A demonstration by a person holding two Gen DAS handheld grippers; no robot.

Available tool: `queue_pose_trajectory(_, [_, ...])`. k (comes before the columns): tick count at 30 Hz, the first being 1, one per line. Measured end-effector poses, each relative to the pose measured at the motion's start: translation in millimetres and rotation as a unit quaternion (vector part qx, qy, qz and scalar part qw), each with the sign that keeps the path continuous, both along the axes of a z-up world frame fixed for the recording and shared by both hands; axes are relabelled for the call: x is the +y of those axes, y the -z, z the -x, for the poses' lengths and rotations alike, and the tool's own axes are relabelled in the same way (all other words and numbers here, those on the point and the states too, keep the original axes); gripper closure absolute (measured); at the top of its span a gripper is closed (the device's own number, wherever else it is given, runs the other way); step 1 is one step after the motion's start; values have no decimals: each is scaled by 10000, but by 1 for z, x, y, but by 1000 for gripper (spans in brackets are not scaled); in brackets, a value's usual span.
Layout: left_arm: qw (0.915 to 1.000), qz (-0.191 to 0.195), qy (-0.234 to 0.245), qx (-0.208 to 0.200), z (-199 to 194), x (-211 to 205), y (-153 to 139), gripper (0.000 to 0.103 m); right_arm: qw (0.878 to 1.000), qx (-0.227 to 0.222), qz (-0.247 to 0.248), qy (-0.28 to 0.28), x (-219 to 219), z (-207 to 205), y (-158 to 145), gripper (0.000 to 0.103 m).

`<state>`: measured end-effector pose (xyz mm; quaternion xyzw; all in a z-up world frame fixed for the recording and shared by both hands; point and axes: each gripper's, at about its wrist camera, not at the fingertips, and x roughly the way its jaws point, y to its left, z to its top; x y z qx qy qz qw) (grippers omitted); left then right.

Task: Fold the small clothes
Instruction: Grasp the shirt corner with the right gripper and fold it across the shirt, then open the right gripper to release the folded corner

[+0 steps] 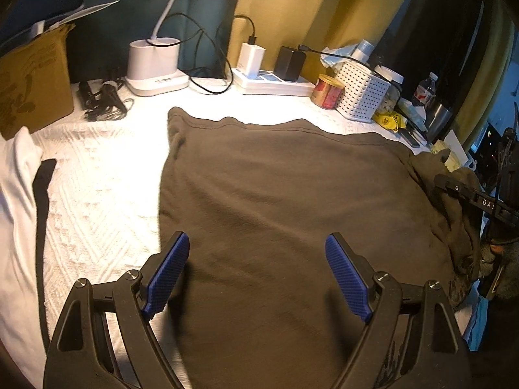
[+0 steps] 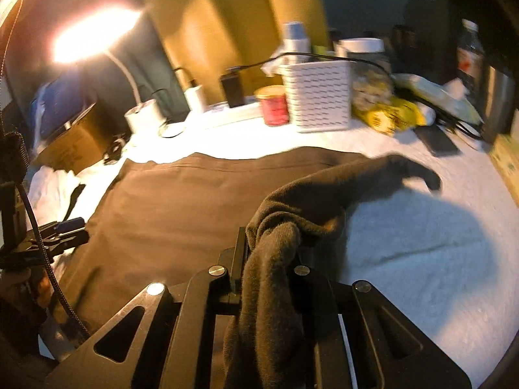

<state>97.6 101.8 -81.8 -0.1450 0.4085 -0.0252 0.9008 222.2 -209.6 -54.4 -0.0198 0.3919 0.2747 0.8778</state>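
The left gripper [image 1: 258, 269] hangs with its two blue pads [image 1: 168, 272] spread wide above the near part of one brown garment [image 1: 285, 188], nothing between them and nothing touched. The garment lies flat on the white textured counter [image 1: 100, 194], stretching ahead of that gripper and off to its right. There the right gripper [image 2: 269, 246] has its jaws pressed together on a bunched fold of the same garment, lifted off the counter, with one sleeve end [image 2: 418, 171] trailing beyond it. To the left of the left gripper lies one white cloth [image 1: 16, 188]. Farther ahead stand one cardboard box [image 1: 32, 81], one white lamp base [image 1: 154, 64], one power strip [image 1: 272, 84] carrying two chargers, one red tin [image 1: 326, 92] and one white perforated basket [image 1: 361, 92].
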Motion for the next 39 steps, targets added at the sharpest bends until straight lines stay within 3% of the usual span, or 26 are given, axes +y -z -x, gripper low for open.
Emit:
queue_pose_trajectory(9, [9998,65,-160,-135,16,23,-3,18,9976,20,30,-688,74,15,-2,91])
queue_pose_trajectory(19, [9991,84,-375,-188,29,41,-4,18,9867,115,22,-1620,152,34,3,91])
queue_pose_trajectory(34, [9968,-15,-783,-177,51,65,-7,18,9674,489,235,-2474,221,60,25,90])
queue_pose_trajectory(37, [9961,-36,-861,-167,54,69,-8,18,9641,681,386,-2539,233,62,30,79])
queue_pose_trajectory(39, [9958,-66,-903,-165,56,71,-10,18,9598,755,376,-2677,237,68,27,46])
